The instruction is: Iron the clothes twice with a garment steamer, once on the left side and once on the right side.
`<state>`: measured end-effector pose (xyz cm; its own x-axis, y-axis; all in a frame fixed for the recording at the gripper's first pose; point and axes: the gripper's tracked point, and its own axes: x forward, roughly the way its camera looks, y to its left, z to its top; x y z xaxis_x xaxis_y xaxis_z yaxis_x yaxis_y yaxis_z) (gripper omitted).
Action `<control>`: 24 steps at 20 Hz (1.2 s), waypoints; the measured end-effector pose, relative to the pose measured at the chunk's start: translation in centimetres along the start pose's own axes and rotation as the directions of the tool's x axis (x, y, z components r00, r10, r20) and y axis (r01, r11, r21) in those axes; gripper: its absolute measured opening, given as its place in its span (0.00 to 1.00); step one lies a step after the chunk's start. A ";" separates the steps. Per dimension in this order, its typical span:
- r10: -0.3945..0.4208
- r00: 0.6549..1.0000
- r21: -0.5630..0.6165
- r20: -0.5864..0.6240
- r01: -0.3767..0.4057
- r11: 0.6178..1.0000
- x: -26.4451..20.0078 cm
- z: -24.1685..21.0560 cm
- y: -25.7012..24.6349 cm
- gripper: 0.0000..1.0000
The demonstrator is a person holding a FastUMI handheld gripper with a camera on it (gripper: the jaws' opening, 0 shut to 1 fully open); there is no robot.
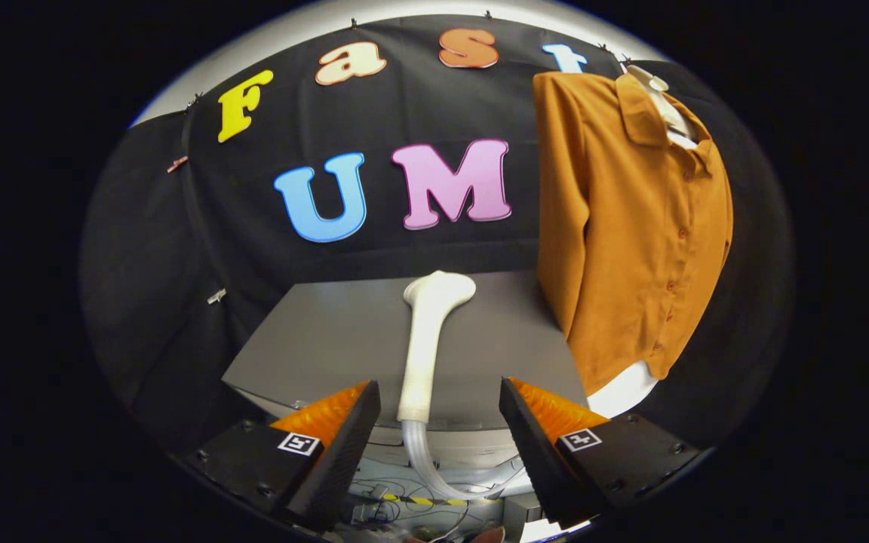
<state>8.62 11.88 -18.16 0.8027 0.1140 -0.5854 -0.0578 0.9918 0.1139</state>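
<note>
Gripper (440, 411) fingers spread wide, holding nothing, straddling steamer (425, 339) handle lying on grey table (314, 339), lined up for grab. Shirt (631, 226) hangs beyond, right of steamer, untouched.

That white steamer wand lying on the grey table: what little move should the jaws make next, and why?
Probably ease forward and down, then close on the steamer handle. The gripper is open, its jaws standing on either side of the handle's lower end without touching it. The orange shirt hangs beyond, to the right, and cannot be steamed until the wand is held.
</note>
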 end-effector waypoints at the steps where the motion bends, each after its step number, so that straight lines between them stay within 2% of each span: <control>1: 0.001 0.999 -0.003 -0.034 -0.002 1.000 1.2 -0.7 0.6 0.99; 7: -0.053 0.986 -0.046 -0.156 0.046 0.998 6.3 -3.3 1.7 0.98; 8: -0.073 0.982 -0.053 -0.174 0.065 0.997 7.0 -3.9 1.4 0.95; 9: -0.090 0.978 -0.057 -0.190 0.080 0.995 7.4 -4.5 1.0 0.86; 11: -0.137 0.963 -0.048 -0.232 0.129 0.990 8.2 -5.4 0.0 0.77; 12: -0.138 0.966 -0.044 -0.217 0.132 0.990 8.7 -5.4 -0.2 0.73; 13: -0.102 0.969 -0.035 -0.225 0.096 0.995 8.6 -5.2 0.9 0.63; 15: -0.106 0.978 -0.045 -0.181 0.100 0.994 8.9 -5.1 0.7 0.39; 16: -0.097 0.985 -0.059 -0.142 0.089 0.994 8.1 -4.4 1.1 0.39; 18: -0.056 0.994 -0.086 -0.091 0.048 0.995 8.5 -4.4 1.5 0.30; 19: -0.046 0.995 -0.067 -0.084 0.041 0.997 8.3 -4.3 1.4 0.28; 20: -0.040 0.997 -0.053 -0.069 0.037 0.998 8.1 -4.3 1.4 0.23; 24: -0.005 1.000 -0.011 0.025 0.005 1.000 6.9 -3.2 1.3 0.23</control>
<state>12.19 14.12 -24.59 0.8175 0.1078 -0.5657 -0.0604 0.9930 0.1020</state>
